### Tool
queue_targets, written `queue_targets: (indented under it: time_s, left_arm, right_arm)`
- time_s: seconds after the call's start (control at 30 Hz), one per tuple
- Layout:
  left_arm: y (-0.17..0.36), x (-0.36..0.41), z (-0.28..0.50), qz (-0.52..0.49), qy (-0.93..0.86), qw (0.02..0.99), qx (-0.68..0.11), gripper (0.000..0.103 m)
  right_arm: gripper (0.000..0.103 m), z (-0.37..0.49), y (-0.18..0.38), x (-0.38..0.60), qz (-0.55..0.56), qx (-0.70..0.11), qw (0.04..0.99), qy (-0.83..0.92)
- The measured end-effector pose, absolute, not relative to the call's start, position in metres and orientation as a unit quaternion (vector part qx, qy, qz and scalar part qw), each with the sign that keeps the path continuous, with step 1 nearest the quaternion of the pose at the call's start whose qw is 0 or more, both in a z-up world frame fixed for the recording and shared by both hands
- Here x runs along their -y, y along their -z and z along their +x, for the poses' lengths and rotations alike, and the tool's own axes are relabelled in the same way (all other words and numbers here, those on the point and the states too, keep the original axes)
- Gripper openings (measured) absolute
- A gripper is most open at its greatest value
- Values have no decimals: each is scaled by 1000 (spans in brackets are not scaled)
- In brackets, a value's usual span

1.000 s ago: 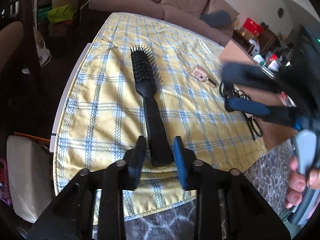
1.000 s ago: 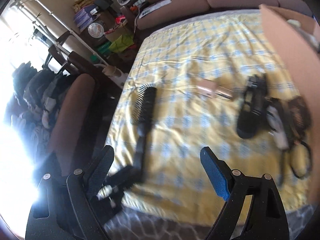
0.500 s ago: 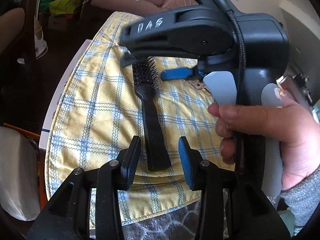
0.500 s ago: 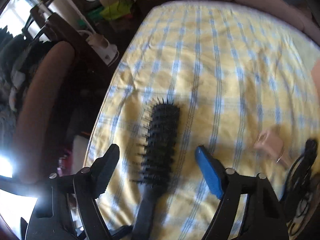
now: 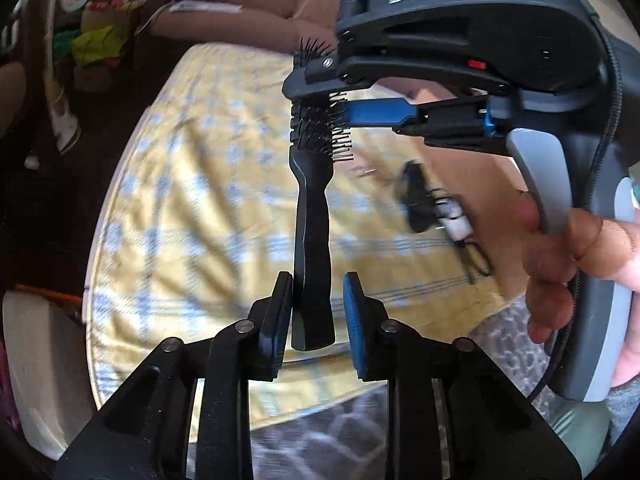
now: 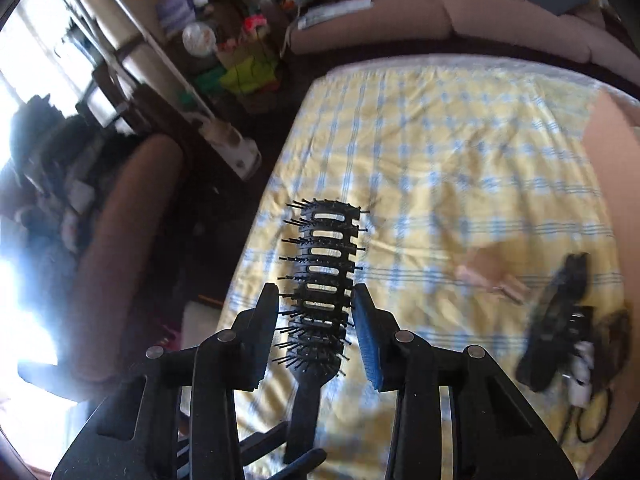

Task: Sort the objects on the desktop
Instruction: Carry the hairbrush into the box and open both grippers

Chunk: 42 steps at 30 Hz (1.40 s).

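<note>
One hairbrush (image 5: 311,216), left claw (image 5: 316,320) closing around handle, right claw (image 6: 316,320) closing on bristles.

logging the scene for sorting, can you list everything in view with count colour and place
hairbrush: 1, black, lifted off the table, between both grippers
tablecloth: 1, yellow with blue checks, covering the table
small bottle: 1, pinkish, blurred, on the cloth right of the brush
cable bundle: 1, black with a white plug, at the cloth's right edge
cardboard box: 1, brown, far right
sofa: 1, tan, behind the table
left gripper: 1, black and blue, closing around the handle end
right gripper: 1, black and blue, closing on the bristle head
hand: 1, holding the right gripper
</note>
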<state>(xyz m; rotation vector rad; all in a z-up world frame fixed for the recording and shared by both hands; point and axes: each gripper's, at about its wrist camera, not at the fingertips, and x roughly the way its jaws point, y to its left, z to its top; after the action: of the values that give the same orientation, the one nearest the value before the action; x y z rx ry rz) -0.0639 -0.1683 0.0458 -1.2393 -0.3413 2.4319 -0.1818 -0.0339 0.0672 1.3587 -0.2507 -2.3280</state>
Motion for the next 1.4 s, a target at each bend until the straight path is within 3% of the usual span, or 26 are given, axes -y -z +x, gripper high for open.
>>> queue_targets:
  time_s: [0.23, 0.5, 0.87, 1.2, 1.23, 1.3, 1.4]
  left_arm:
    - [-101, 103, -78, -408, -876, 245, 78, 23]
    - [-143, -22, -116, -412, -852, 319, 43, 23]
    - [-110, -165, -189, -470, -820, 316, -80, 23]
    - [-85, -184, -201, -476, -818, 299, -117, 23]
    - [-86, -183, -197, -473, -819, 300, -122, 23]
    - [-89, -183, -193, -469, -821, 302, -125, 25]
    - [-97, -179, -186, -458, -827, 300, -128, 29]
  right_arm:
    - [38, -164, -124, -36, 444, 129, 202, 863]
    - [38, -169, -160, -182, 427, 207, 136, 870]
    - [38, -217, -107, -351, 457, 294, 35, 839]
    - [38, -246, -56, -392, 495, 315, -48, 808]
    - [40, -247, -57, -389, 494, 306, -50, 812]
    - [58, -249, -58, -379, 506, 282, -49, 814]
    - [77, -246, -66, -367, 508, 249, -60, 822]
